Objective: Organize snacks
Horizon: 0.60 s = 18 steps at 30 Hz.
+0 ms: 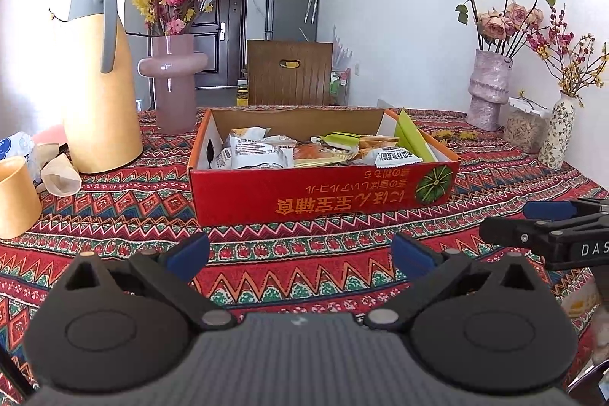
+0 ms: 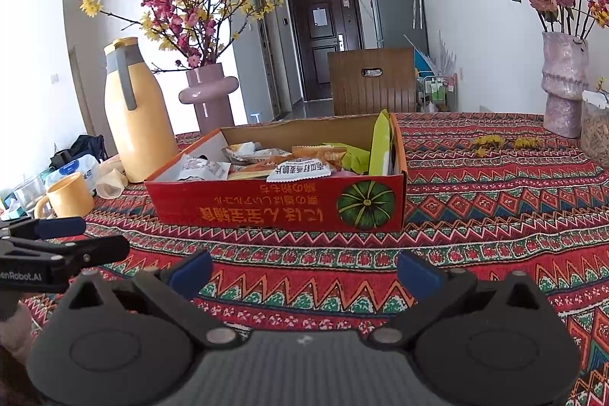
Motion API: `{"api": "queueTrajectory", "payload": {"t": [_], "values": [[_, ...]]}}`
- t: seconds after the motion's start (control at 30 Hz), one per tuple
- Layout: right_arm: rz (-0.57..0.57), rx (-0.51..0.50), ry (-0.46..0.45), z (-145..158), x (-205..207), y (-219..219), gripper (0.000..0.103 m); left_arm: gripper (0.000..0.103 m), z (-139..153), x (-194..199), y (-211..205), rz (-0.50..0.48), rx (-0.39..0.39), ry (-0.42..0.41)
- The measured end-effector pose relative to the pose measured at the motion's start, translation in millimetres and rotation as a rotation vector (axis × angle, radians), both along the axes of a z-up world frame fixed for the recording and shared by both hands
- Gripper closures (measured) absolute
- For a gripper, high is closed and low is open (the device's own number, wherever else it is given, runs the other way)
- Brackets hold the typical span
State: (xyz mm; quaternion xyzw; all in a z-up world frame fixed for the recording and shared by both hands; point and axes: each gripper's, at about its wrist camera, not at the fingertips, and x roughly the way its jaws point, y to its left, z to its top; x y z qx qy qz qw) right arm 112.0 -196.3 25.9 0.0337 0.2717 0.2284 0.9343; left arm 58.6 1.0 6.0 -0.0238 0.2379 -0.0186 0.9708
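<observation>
Snack packets (image 1: 266,149) piled uncounted in one red box (image 1: 323,193), two grippers near its front, left gripper (image 1: 300,253) wide, right gripper (image 2: 304,269) wide, yellow mug's (image 2: 70,195) handle only in right view.

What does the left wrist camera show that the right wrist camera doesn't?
Only the left wrist view shows the floral bottle vase at the far right. Only the right wrist view shows the dark bag beyond the table's left edge. Both show the red snack box, the yellow jug, and both tools open: left tool, right tool.
</observation>
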Motion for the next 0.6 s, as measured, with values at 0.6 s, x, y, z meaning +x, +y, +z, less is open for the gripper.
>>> {"api": "queueTrajectory", "payload": {"t": [0.6], "values": [[0.0, 0.0, -0.001, -0.1, -1.3, 0.4, 0.0, 0.0, 1.4, -2.7, 0.3, -0.004, -0.002, -0.005]]}}
